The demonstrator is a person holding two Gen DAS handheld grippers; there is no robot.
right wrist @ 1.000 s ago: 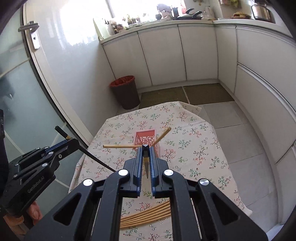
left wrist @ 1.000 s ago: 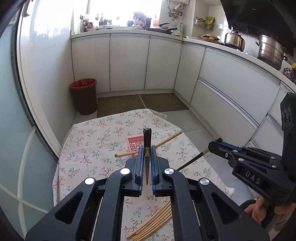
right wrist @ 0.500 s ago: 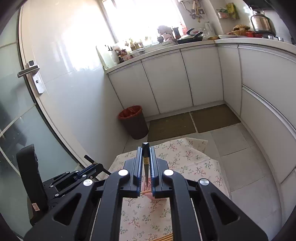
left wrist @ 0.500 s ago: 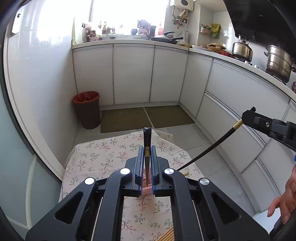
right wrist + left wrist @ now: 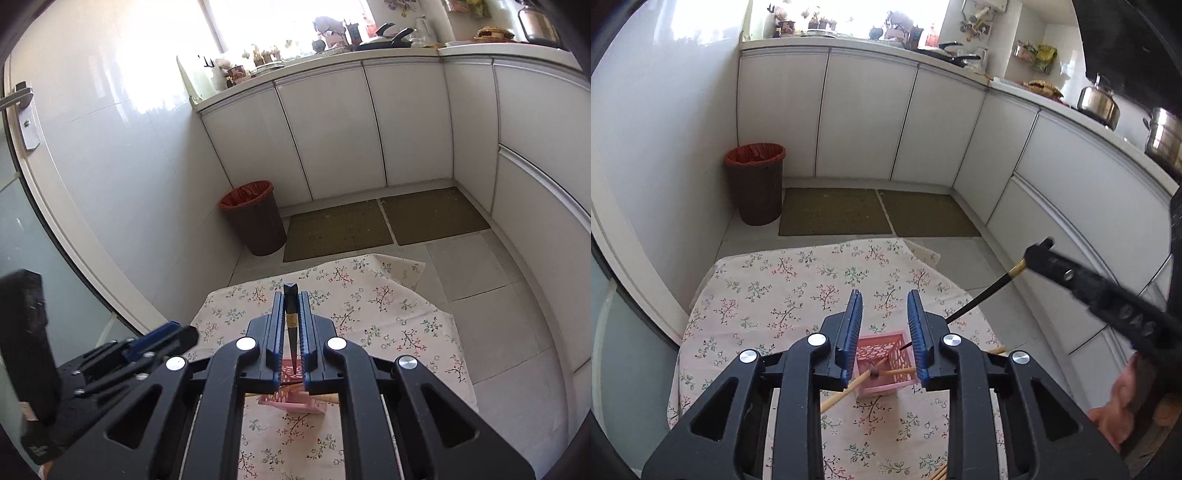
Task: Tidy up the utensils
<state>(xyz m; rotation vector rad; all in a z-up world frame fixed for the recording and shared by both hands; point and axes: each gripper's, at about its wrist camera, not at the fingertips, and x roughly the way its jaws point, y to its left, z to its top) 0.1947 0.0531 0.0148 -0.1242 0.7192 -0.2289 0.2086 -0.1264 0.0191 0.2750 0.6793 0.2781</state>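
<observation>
A pink slotted utensil holder (image 5: 884,363) stands on the floral tablecloth (image 5: 798,284). My left gripper (image 5: 882,308) is open and empty right above it. A black chopstick end (image 5: 874,373) rests inside the holder, beside wooden chopsticks (image 5: 842,395) that lean out of it. My right gripper (image 5: 291,304) is shut on a black chopstick (image 5: 291,325) with a gold band, held point down over the holder (image 5: 291,398). In the left wrist view that chopstick (image 5: 975,301) slants down from the right gripper (image 5: 1039,253) toward the holder.
More wooden chopsticks (image 5: 940,474) lie at the near edge of the table. A brown bin (image 5: 755,182) with a red liner stands on the floor by white cabinets (image 5: 864,118). Pots (image 5: 1099,101) sit on the counter. The left gripper shows in the right wrist view (image 5: 162,341).
My left gripper has opened and let go of its black chopstick, which now sits in the holder. Both grippers have moved over the holder. The right gripper still holds its chopstick.
</observation>
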